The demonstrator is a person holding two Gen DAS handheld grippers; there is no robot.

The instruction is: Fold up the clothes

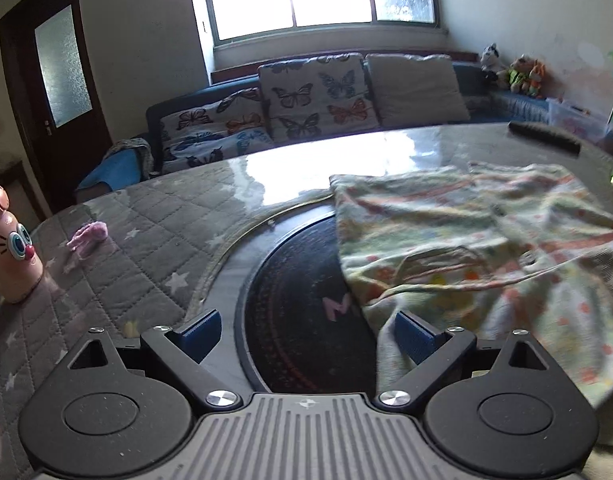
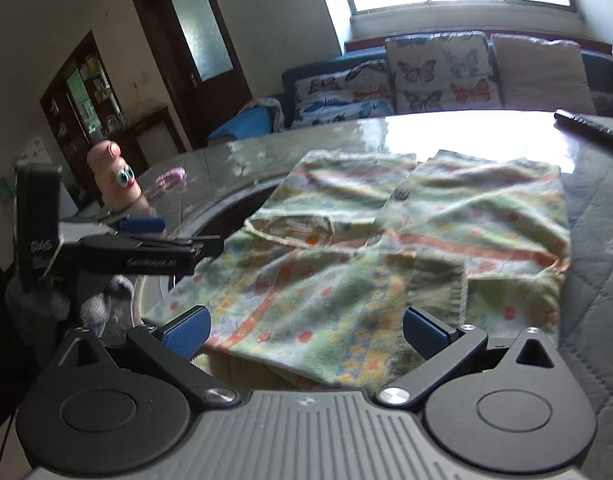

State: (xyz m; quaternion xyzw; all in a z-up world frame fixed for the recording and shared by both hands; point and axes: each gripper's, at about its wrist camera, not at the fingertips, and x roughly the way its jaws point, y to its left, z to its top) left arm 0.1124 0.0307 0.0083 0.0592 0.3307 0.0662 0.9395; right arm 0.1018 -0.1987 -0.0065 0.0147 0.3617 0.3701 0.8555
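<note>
Both grippers hang with jaws spread, gripping nothing: left gripper (image 1: 306,332) at the garment's left hem, right gripper (image 2: 306,330) over its near edge. I read the garment (image 2: 386,248) as partly folded, 2 front panels lying flat toward the table's far edge, so my next grab looks like the near hem. Beyond it, the table (image 1: 154,216) carries a bottle (image 1: 10,248) at its left edge, a pink scrap (image 1: 88,236) beside that, and a remote (image 1: 546,138) at the far right corner.
</note>
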